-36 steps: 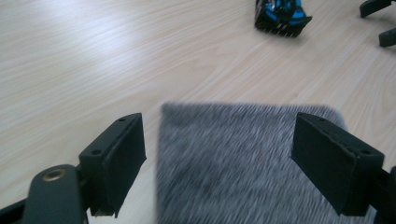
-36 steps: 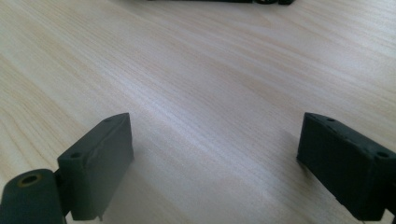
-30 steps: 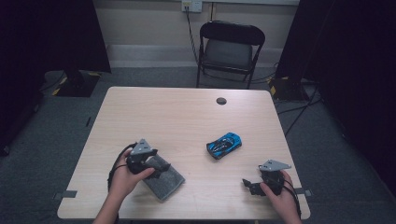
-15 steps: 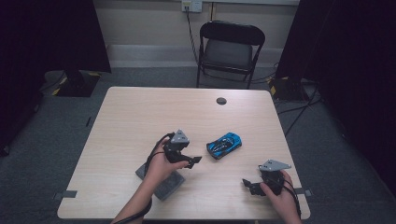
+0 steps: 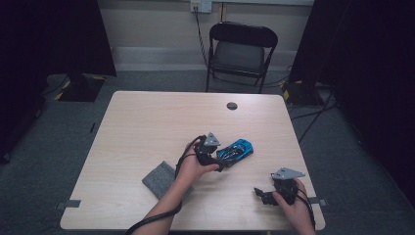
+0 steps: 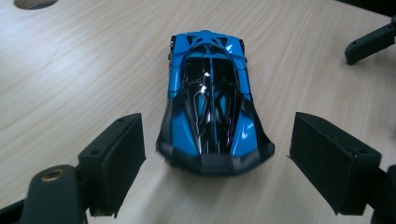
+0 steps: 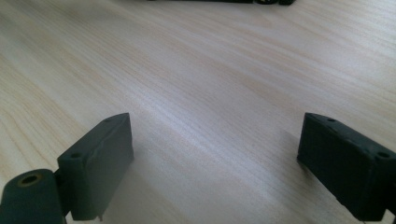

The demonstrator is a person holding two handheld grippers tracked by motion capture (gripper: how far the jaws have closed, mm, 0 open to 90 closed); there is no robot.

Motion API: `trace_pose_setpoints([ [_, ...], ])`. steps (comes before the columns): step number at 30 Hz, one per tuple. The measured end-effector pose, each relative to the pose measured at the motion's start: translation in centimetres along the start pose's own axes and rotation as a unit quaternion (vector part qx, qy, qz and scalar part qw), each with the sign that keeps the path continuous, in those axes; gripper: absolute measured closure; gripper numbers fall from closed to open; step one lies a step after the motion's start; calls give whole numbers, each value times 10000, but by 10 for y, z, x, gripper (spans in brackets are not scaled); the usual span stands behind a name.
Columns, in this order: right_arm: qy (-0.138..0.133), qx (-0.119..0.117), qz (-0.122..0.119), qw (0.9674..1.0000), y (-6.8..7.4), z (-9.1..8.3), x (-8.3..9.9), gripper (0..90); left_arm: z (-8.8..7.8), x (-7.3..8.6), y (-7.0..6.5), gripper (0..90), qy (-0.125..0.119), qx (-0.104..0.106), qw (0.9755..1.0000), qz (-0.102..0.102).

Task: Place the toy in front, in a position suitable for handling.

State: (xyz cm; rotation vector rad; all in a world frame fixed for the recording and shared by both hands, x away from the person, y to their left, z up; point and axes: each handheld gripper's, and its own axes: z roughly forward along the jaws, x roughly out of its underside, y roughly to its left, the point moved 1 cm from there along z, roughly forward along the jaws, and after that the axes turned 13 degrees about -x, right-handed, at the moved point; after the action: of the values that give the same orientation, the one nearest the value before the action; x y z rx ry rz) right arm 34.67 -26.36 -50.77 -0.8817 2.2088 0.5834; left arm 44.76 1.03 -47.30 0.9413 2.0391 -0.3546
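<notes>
A blue and black toy car (image 5: 236, 150) (image 6: 211, 100) sits on the wooden table (image 5: 147, 122), right of centre. My left gripper (image 5: 221, 163) (image 6: 219, 158) is open just behind the car. Its near end lies between the two black jaws, with a gap on each side and no contact. My right gripper (image 5: 259, 195) (image 7: 210, 163) rests near the table's front right corner, open wide, bare wood between its jaws. A grey felt pad (image 5: 159, 177) lies flat at the front, partly under the left forearm.
A small round dark cap (image 5: 232, 105) sits in the table at the back. A black folding chair (image 5: 241, 51) stands beyond the far edge. Tape marks the front corners. In the left gripper view the right gripper's jaw tip (image 6: 371, 43) shows at the upper right.
My left gripper has left the grey pad and travelled right to the blue car, arriving with its jaws on either side of the car's near end. The right gripper has stayed put.
</notes>
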Motion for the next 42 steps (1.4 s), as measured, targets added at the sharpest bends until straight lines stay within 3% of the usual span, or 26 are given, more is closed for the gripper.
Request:
trace_pose_setpoints([
  [12, 9, 2, -8, 10000, 0, 0, 0, 93, 34, -14, -11, 171, 112, 37, 9998, -133],
  [16, 14, 0, 0, 10000, 0, 0, 0, 93, 43, -16, -13, 171, 197, -10, 9998, -59],
  [42, 19, -16, -12, 10000, 0, 1, -1, 90, 66, -21, -19, 183, 300, -161, 9994, -42],
])
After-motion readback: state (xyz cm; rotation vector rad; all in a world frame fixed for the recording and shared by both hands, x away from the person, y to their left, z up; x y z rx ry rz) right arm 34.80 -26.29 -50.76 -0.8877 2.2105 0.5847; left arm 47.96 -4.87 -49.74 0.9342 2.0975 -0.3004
